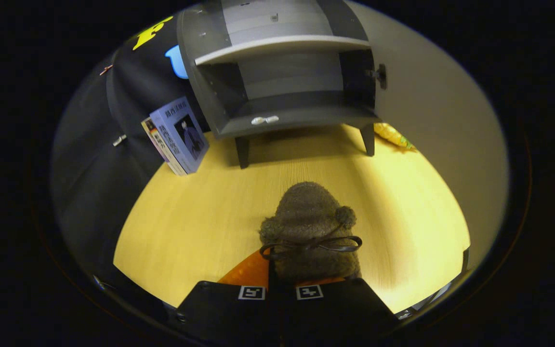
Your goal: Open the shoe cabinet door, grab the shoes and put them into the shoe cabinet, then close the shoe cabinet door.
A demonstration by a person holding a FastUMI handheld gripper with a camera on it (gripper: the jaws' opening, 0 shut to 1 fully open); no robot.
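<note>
1 fuzzy brown shoe sits in the lower middle of the frame, toe pointing up toward the cabinet, with a pompom on each side and a dark lace bow across its top. Its heel end runs down between the gripper's fingers, and an orange lining or sole shows at the shoe's lower left, just above the left finger. The gripper shows as 2 black fingers at the bottom centre, each carrying a square black-and-white marker. The 2 fingers stand very close together with the shoe's heel rising from the narrow gap between them; the contact itself is hidden under the finger bodies, so whether both press on the shoe cannot be told.

The shoe lies over a light wooden tabletop. Beyond it, in the upper middle of the frame, stands the shoe cabinet, grey, on short dark legs, its front open so that 1 pale shelf and a dark lower compartment show. The cabinet door is swung out to the upper right, a small dark knob at its inner edge. 2 books lean against the cabinet's left side. A yellow object lies behind the cabinet's right leg.
</note>
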